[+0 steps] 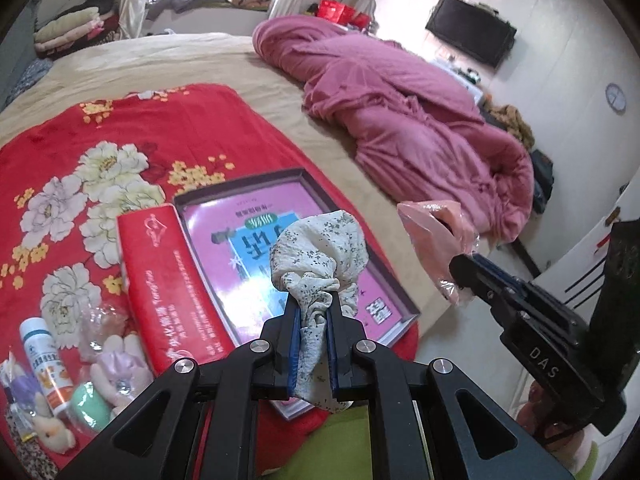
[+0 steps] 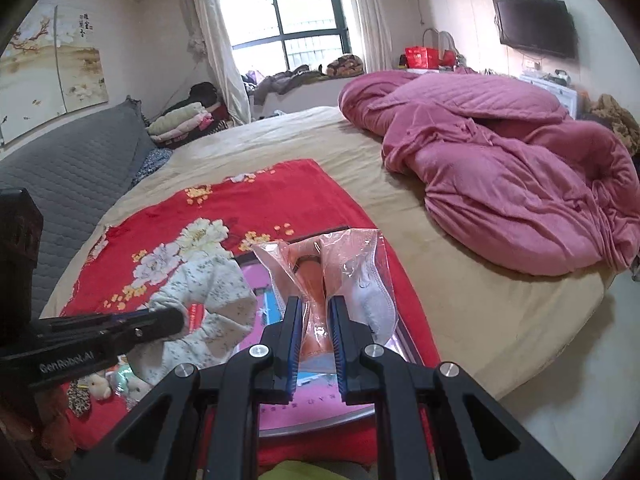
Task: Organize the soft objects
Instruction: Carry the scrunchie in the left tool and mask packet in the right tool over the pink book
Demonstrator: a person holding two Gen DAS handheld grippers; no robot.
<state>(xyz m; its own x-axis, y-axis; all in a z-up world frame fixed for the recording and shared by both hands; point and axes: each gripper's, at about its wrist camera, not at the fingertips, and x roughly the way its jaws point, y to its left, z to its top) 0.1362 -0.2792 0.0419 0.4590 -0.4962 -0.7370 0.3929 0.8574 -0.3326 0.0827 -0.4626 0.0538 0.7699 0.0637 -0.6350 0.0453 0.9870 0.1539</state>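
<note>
My left gripper (image 1: 314, 306) is shut on a white floral cloth (image 1: 320, 252) and holds it above an open box with a pink book (image 1: 248, 236). The cloth also shows in the right wrist view (image 2: 212, 300). My right gripper (image 2: 314, 304) is shut on a clear plastic packet with a pink item and face masks (image 2: 324, 264), held above the same box. The packet shows in the left wrist view (image 1: 436, 244), to the right of the cloth.
A red floral blanket (image 1: 80, 148) covers the near bed. On it lie a red box lid (image 1: 168, 284), small plush toys (image 1: 116, 364), a white bottle (image 1: 44, 360) and a green egg shape (image 1: 90, 406). A crumpled pink duvet (image 2: 500, 160) lies on the far right.
</note>
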